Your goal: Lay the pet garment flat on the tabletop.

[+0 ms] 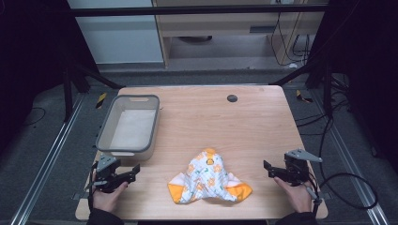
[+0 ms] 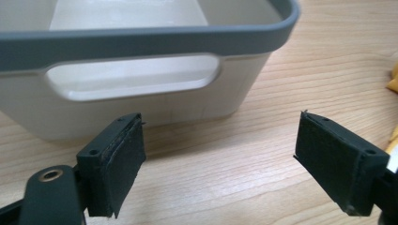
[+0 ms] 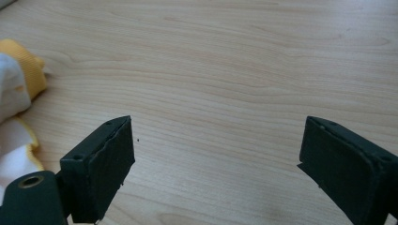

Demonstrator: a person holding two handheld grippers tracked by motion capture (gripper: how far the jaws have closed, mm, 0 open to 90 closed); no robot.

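Observation:
A small white garment with an orange print and orange cuffs (image 1: 208,179) lies crumpled on the wooden table (image 1: 253,126) near its front edge. Its orange edge shows at the right of the left gripper view (image 2: 393,79) and at the left of the right gripper view (image 3: 19,84). My left gripper (image 1: 133,172) rests at the front left, open and empty, left of the garment. Its jaws stand wide apart (image 2: 220,164) in front of the grey-rimmed bin (image 2: 141,42). My right gripper (image 1: 268,169) sits at the front right, open, jaws wide over bare wood (image 3: 216,164).
An empty white bin with a grey rim (image 1: 128,125) stands at the table's left side, just beyond the left gripper. A small dark round disc (image 1: 232,98) sits near the far edge. Black frame struts and cables surround the table.

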